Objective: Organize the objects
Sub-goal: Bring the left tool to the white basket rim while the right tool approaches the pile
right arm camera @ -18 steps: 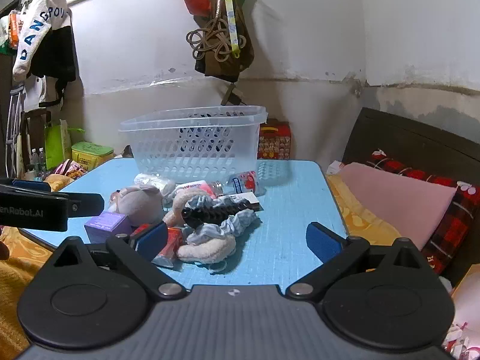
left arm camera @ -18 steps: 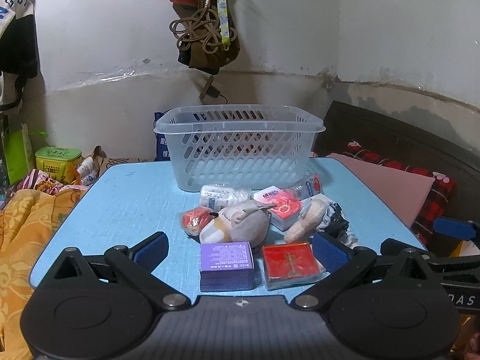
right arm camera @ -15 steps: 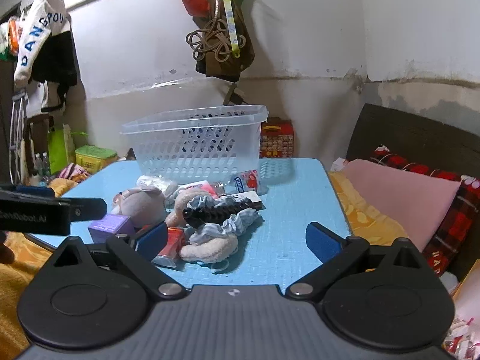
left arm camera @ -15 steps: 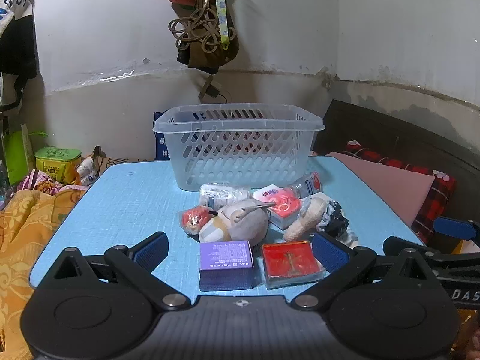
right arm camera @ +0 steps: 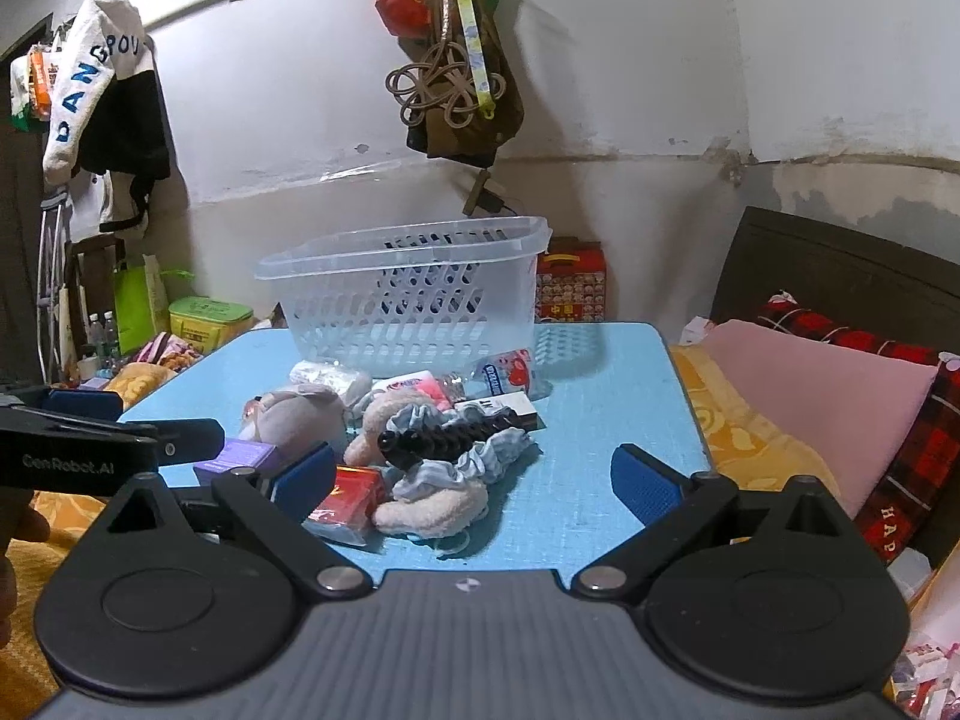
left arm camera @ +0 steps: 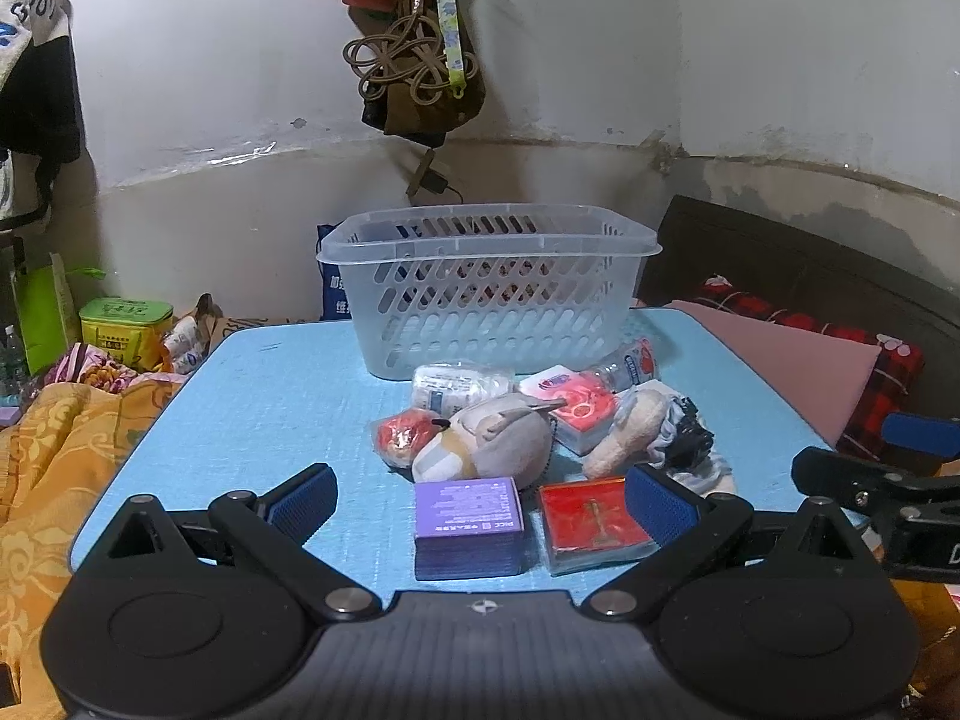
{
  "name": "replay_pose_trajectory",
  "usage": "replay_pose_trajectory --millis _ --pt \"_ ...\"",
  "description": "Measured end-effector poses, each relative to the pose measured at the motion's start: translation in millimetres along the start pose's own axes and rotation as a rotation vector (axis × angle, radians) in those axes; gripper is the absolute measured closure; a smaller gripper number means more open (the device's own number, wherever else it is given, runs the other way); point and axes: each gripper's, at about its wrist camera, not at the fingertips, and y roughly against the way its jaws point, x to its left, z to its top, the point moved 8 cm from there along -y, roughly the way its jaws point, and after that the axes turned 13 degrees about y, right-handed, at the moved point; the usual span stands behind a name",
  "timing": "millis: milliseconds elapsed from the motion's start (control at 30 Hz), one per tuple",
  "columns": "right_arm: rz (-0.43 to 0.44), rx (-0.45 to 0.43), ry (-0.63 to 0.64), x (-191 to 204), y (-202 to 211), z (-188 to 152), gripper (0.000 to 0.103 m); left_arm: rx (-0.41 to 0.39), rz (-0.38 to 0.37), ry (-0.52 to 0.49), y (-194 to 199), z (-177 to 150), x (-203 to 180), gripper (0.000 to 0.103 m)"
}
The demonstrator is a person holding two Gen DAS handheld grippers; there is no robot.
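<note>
A clear plastic basket (left arm camera: 489,294) stands at the back of the blue table (left arm camera: 270,396); it also shows in the right wrist view (right arm camera: 408,288). In front of it lies a pile: a purple box (left arm camera: 468,519), a red packet (left arm camera: 591,522), a grey plush toy (left arm camera: 492,441), a black hair clip (right arm camera: 450,435), a scrunchie (right arm camera: 474,459) and a small bottle (right arm camera: 504,372). My left gripper (left arm camera: 480,495) is open, just short of the purple box and red packet. My right gripper (right arm camera: 471,483) is open at the near edge beside the pile.
An orange blanket (left arm camera: 54,480) lies left of the table. A pink pillow (right arm camera: 828,402) and a dark headboard (right arm camera: 840,276) are on the right. A green tin (left arm camera: 123,324) sits at the back left. Bags hang on the wall (left arm camera: 420,60) above the basket.
Both grippers have shifted only slightly; the views tilt a little. Nothing on the table has moved and both grippers stay open.
</note>
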Motion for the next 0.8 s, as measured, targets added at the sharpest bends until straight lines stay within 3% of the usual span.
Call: replay_pose_trajectory --millis 367,800 --pt "0.057 -0.004 -0.021 1.5 1.5 -1.2 0.002 0.002 0.009 0.007 -2.1 -1.4 5.0 0.0" --pt "0.065 -0.002 -0.021 4.4 0.1 -3.1 0.002 0.0 0.012 0.009 -1.4 -4.3 5.9 0.0"
